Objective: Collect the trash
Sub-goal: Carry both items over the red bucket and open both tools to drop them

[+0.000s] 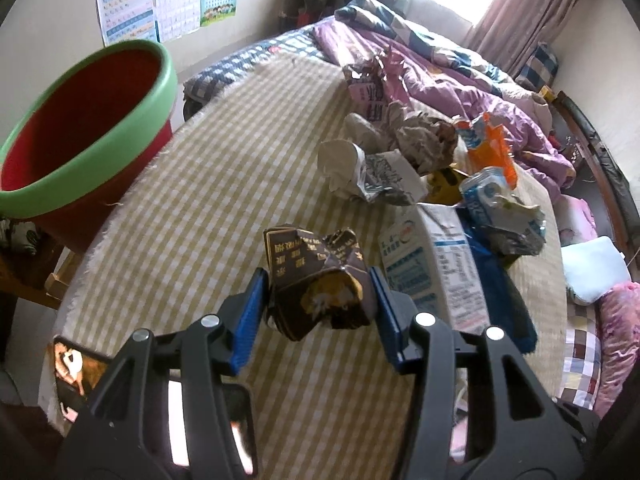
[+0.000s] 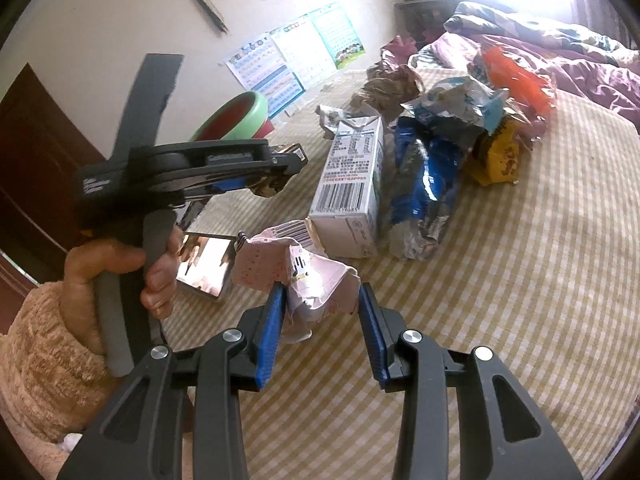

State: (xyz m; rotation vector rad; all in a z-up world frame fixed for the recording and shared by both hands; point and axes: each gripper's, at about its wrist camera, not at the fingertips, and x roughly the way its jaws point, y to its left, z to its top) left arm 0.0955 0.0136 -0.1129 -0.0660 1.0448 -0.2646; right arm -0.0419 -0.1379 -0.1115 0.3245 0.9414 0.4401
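Observation:
My left gripper (image 1: 320,286) is shut on a crumpled dark brown carton (image 1: 316,276) and holds it above the checked bed cover. A red bin with a green rim (image 1: 86,128) stands off the bed's left edge; it also shows in the right wrist view (image 2: 236,118). My right gripper (image 2: 322,308) is shut on a crumpled pink carton (image 2: 304,276), held over the cover. The left gripper (image 2: 276,168) appears at left in the right wrist view, held in a hand. A pile of trash lies beyond: a white milk carton (image 2: 352,184), a blue wrapper (image 2: 424,184), crumpled paper (image 1: 420,140).
An orange wrapper (image 1: 490,144) and a yellow packet (image 2: 500,156) lie in the pile. A rumpled purple quilt (image 1: 448,80) covers the far side of the bed. A flat glossy card (image 2: 206,266) lies near the bed's edge. Posters (image 1: 160,0) hang on the wall.

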